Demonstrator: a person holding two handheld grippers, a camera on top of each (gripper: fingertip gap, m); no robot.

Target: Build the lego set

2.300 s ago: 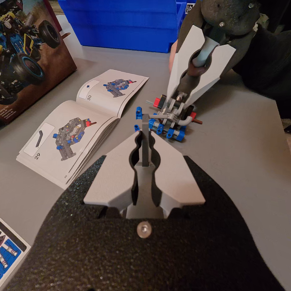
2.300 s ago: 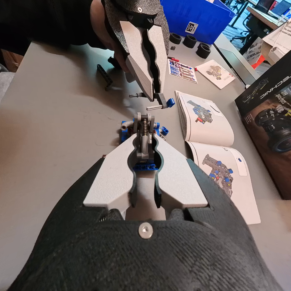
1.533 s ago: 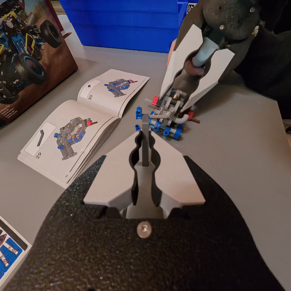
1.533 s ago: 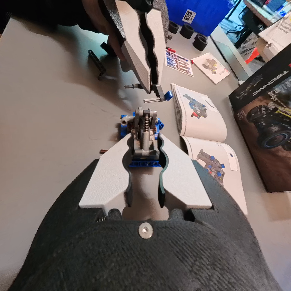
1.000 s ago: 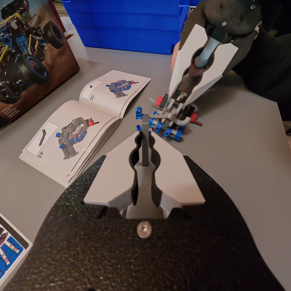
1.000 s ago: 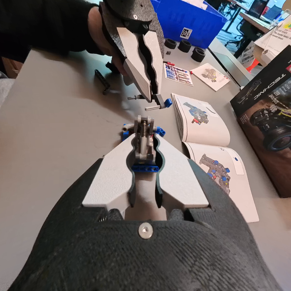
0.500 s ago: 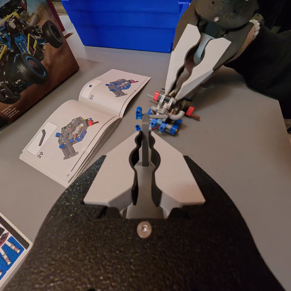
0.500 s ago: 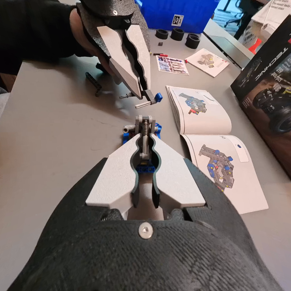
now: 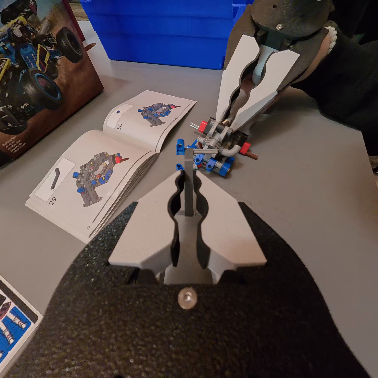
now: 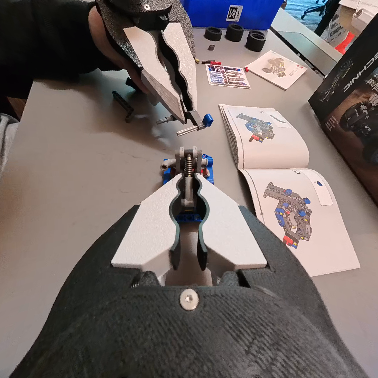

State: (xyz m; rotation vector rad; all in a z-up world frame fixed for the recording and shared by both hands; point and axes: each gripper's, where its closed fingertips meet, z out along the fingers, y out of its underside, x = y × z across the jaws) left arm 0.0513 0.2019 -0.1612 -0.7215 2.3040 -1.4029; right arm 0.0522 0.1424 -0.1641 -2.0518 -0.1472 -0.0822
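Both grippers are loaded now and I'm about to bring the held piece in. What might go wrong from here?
1. The right gripper pinches only the assembly's thin shock absorber; pushing may tilt the assembly.
2. The left gripper grips just the grey beam; its protruding axle might twist off line.
3. The instruction booklet lies close by; a sweep may snag it.

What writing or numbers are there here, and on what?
I do not quote writing; here is where it stands.
Dark set box: large lettering.
Open instruction booklet: step numbers on both pages.
Blue bin: white coded tag.
Sticker sheet: too small to read.
Small leaflet: too small.
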